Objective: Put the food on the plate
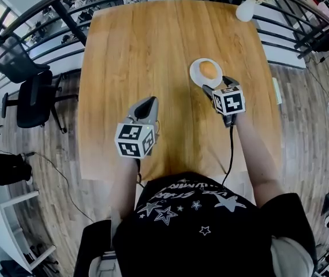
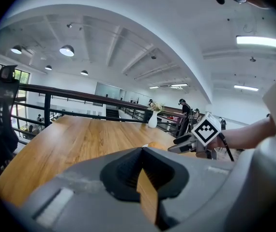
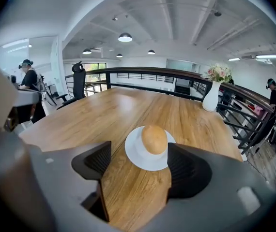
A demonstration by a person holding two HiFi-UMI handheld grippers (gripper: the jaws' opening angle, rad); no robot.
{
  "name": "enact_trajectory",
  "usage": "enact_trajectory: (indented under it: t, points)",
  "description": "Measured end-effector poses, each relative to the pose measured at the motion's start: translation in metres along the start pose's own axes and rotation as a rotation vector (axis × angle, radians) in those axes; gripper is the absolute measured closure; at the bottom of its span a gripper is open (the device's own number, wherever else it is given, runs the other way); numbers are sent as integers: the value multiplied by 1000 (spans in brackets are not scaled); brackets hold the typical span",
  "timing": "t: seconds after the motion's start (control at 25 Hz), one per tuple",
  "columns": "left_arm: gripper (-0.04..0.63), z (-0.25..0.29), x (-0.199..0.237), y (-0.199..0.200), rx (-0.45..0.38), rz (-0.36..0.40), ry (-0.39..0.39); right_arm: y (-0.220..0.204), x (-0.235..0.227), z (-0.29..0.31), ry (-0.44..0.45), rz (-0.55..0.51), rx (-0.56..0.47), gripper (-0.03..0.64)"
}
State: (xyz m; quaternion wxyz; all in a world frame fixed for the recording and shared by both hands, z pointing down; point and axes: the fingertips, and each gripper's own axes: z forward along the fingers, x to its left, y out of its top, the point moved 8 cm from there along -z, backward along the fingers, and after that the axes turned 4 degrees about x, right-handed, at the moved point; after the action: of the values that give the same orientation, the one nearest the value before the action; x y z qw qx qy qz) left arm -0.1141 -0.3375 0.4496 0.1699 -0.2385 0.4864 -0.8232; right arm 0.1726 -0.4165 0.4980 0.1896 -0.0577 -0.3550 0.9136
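A golden-brown bread roll (image 1: 208,69) (image 3: 154,138) lies on a small white plate (image 1: 195,74) (image 3: 137,157) right of centre on the wooden table (image 1: 147,45). My right gripper (image 1: 217,84) (image 3: 139,145) hangs just short of the plate's near rim, open, with only bare wood and the plate edge between its pads. My left gripper (image 1: 148,103) (image 2: 141,150) is held over the table's near left part, pads together at the tips and nothing held. In the left gripper view the right gripper (image 2: 185,142) shows off to the right beside the roll (image 2: 153,145).
A white vase of flowers (image 1: 245,8) (image 3: 210,98) stands at the table's far right corner. A black railing (image 1: 49,7) runs round the table's far side, with black office chairs (image 1: 29,91) to the left. People stand in the distance.
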Motion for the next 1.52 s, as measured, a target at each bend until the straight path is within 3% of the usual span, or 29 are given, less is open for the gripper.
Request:
enact_trajectory:
  t: [0.76,1.2,1.4,1.52]
  points:
    - [595,-57,-55,-27,-16,19,-9,-57,37,-83,66,39,-68,349]
    - [595,-109,-105,-73,10,20,2,-123,67,-134,104,85,-88,407]
    - [595,-140,-142,-100,16,82,0,-167,74,-164,112,87,-91,436]
    - [595,-157,-153,-111,8,53,14,-181,76,-181,99,101,-99,456]
